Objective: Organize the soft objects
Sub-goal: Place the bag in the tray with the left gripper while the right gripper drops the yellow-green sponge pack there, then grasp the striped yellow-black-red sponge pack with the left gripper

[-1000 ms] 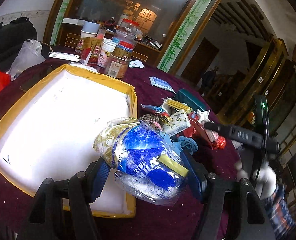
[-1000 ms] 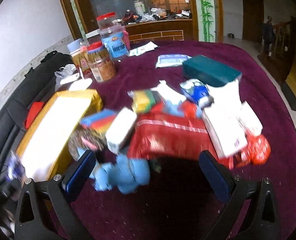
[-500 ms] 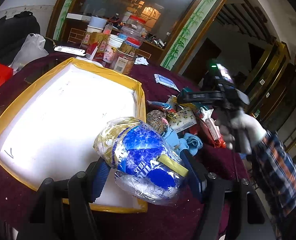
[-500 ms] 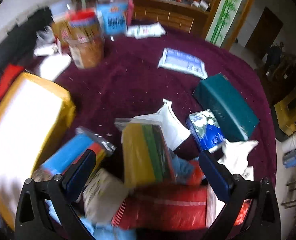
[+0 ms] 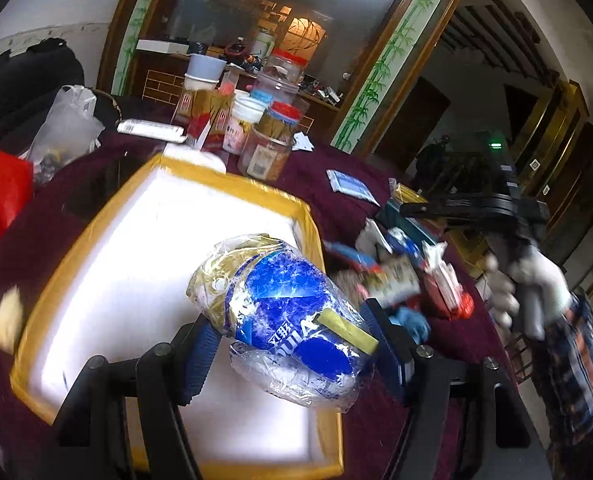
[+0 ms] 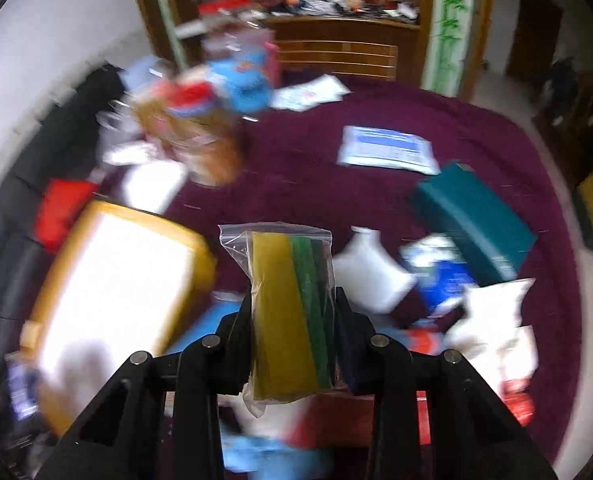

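Over the shallow yellow-rimmed tray with the white bottom [image 5: 144, 248], the left gripper [image 5: 292, 344] has its blue-padded fingers clamped on a crinkly clear plastic bag printed in blue, white and gold [image 5: 280, 312], held up above the tray's near right part. Right gripper [image 6: 294, 312] is squeezed tight on a clear zip bag of yellow and green sponges [image 6: 292, 312], carried upright above the purple tablecloth [image 6: 320, 184]. Under and around it sits the rest of the pile: a white soft pouch [image 6: 372, 276], a blue-and-white packet [image 6: 444, 276], something red [image 6: 348, 420] and something light blue [image 6: 264, 456] at the bottom, pretty blurry so can't say what exactly. A dark teal box [image 6: 472, 220] lies to the right, and a flat blue-white packet [image 6: 388, 152] further back. Jars with red lids [image 5: 272, 148] stand past the tray's far edge.
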`<control>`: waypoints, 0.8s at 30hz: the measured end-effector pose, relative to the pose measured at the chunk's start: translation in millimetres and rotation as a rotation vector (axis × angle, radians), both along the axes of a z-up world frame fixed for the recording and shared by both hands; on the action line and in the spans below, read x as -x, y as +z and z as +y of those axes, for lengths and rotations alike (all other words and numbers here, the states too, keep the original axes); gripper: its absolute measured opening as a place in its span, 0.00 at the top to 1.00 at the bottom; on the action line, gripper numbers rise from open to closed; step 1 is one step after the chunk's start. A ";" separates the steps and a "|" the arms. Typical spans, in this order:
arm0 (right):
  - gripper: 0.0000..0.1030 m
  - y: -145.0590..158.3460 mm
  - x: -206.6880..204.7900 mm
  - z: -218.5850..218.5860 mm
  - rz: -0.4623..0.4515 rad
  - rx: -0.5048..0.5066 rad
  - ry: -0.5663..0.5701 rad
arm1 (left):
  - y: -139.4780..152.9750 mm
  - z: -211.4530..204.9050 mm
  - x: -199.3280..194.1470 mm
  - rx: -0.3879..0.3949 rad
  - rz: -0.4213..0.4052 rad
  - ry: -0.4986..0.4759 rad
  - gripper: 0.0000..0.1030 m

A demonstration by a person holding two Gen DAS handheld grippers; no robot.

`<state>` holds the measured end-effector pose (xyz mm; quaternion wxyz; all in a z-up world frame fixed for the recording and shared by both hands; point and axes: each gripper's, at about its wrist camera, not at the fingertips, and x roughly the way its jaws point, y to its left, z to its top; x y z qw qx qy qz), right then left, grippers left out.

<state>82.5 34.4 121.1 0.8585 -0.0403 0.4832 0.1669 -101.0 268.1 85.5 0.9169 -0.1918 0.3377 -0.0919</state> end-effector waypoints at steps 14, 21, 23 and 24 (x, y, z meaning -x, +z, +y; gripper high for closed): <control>0.65 -61.1 -17.2 111.8 0.229 -0.304 0.048 | -45.9 41.7 -124.4 0.086 0.136 0.081 0.24; 0.39 -57.8 -21.6 111.1 0.176 -0.275 0.027 | -42.9 46.9 -124.9 0.140 0.134 0.089 0.12; 0.39 -49.6 -19.5 101.3 0.155 -0.276 0.016 | -39.8 48.4 -121.3 0.160 0.141 0.088 0.12; 0.39 -44.4 -17.7 94.7 0.146 -0.285 0.011 | -37.4 48.9 -117.6 0.173 0.139 0.088 0.12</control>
